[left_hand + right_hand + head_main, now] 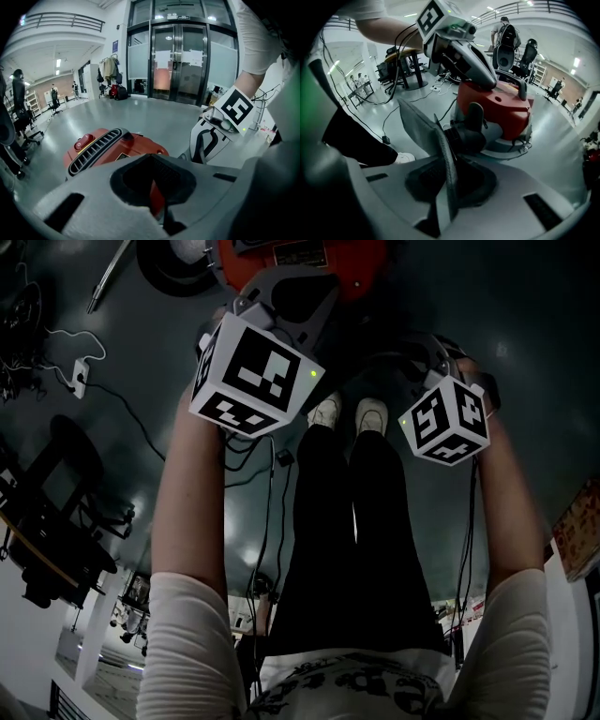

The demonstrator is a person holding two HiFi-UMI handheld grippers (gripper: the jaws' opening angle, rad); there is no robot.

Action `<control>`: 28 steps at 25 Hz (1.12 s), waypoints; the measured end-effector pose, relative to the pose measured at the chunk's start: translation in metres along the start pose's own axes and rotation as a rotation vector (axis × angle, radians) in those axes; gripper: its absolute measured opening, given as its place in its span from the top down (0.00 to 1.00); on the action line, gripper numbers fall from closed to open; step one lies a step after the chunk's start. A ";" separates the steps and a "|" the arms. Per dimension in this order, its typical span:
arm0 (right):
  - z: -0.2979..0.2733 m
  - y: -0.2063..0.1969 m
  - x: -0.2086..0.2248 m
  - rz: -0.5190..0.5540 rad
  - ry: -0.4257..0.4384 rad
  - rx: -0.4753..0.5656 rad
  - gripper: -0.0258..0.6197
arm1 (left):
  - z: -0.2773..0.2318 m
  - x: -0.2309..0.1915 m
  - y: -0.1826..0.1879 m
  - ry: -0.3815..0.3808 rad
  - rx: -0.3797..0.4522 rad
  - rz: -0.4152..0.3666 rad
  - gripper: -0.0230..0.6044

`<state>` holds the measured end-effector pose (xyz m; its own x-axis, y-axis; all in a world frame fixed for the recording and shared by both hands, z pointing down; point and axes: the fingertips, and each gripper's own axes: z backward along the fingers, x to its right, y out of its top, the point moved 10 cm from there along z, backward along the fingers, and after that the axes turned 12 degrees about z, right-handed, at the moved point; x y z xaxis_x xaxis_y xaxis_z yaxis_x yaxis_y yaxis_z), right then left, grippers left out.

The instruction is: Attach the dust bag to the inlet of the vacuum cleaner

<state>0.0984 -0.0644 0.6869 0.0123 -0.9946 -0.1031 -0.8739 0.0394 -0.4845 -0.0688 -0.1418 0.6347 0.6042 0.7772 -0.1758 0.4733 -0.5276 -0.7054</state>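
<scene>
1. The dust bag [423, 126] stands edge-on in the right gripper [447, 187]. Its jaws pinch the flat grey sheet just in front of the vacuum cleaner [497, 108], beside its black inlet [464, 136].
2. The left gripper [157, 194] reaches over the vacuum cleaner from above. Its jaws are closed to a slit, with red showing in it.
3. Both forearms [192, 512] stretch down toward the vacuum cleaner, marker cubes uppermost.
4. Only the head view shows white shoes [349, 414] just short of the vacuum cleaner. Only the left gripper view shows its vent grille [93, 150] and red switch [84, 140].

Person in white short sleeves [192, 643], patterned top [347, 685], black trousers [347, 540] and white shoes [349, 413] at 12 o'clock; grey left gripper [157, 187] and right gripper [447, 183] carry black-and-white marker cubes [255, 371] with green lights, black cables [466, 521] trailing
</scene>
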 end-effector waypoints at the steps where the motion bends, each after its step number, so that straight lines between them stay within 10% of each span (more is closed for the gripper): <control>1: 0.001 0.001 0.001 0.005 0.005 -0.003 0.90 | 0.000 0.001 0.000 0.000 0.002 0.000 0.95; 18: 0.023 0.004 -0.001 -0.106 0.035 -0.013 0.83 | 0.008 0.009 -0.003 0.061 0.065 0.008 0.95; 28: 0.142 0.037 0.034 -0.503 -0.197 0.272 0.84 | 0.114 0.025 0.049 0.168 0.374 0.313 0.95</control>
<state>0.1357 -0.0827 0.5427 0.5045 -0.8620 0.0499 -0.5824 -0.3823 -0.7174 -0.1037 -0.1088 0.5176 0.7895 0.5195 -0.3267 0.0102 -0.5433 -0.8394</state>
